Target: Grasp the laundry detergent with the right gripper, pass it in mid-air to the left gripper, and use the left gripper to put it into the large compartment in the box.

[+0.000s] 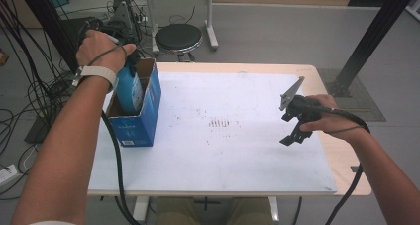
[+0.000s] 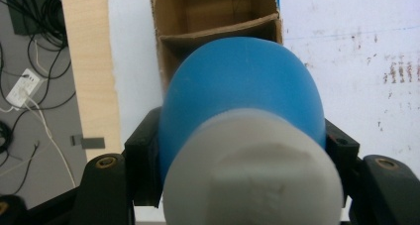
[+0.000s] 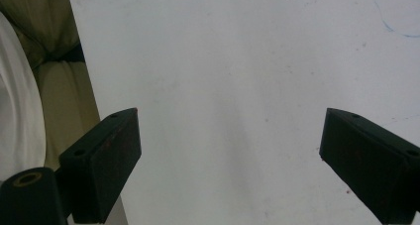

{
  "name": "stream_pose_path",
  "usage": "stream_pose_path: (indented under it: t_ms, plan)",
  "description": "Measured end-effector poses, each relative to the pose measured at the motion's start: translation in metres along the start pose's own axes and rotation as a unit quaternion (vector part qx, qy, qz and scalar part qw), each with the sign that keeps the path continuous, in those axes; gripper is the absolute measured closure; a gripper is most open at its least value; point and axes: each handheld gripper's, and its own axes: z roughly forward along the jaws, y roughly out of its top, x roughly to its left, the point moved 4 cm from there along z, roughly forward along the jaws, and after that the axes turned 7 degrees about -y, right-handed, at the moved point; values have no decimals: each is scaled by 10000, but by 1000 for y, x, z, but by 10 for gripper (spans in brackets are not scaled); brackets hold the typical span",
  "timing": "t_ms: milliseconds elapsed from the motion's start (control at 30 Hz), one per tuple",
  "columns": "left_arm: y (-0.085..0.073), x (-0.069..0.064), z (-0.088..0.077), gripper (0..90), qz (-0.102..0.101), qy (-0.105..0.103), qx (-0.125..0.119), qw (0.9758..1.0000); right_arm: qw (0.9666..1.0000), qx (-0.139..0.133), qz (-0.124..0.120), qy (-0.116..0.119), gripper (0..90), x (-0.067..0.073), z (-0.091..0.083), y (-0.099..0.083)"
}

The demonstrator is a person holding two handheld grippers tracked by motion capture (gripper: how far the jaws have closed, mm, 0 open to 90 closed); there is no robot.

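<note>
A blue bottle [image 1: 130,88] with a white cap [image 2: 252,170] hangs upright, partly inside an open blue cardboard box [image 1: 141,123] at the table's left edge. My left gripper [image 1: 131,61] is shut on the bottle just below the cap, and the hand covers most of the gripper in the high view. In the left gripper view the bottle's blue body [image 2: 242,86] sits over the box's brown inside [image 2: 218,12], which has a cardboard divider. My right gripper [image 1: 294,128] stands open over the white mat on the right, with nothing between its jaws [image 3: 230,150].
A white mat [image 1: 223,136] with faint reddish marks covers the wooden table [image 1: 346,160]. A black stool [image 1: 178,36] stands behind the table. Cables [image 1: 29,91] and a power strip [image 2: 22,88] lie on the floor to the left. A black post [image 1: 376,36] rises at the back right.
</note>
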Motion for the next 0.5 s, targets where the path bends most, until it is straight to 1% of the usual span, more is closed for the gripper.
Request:
stream_pose_path:
  t_ms: [167,200,300,367,433,500]
  plan:
    - [-2,2,10,371,24,40,-15,10000,10000,7,29,-6,90,0,1,-2]
    - [-2,3,12,371,20,52,-47,10000,10000,12,29,-6,90,-1,1,-2]
    - [-4,4,18,371,92,104,-27,9999,10000,12,32,1,90,-1,1,-2]
    - [-4,4,23,371,92,91,-86,9999,10000,23,13,5,90,0,3,-1]
    - [-6,4,28,371,89,72,-51,9999,10000,24,-1,21,90,0,4,-1]
    - [-7,5,32,371,70,53,-87,9999,10000,36,-9,26,90,0,5,0]
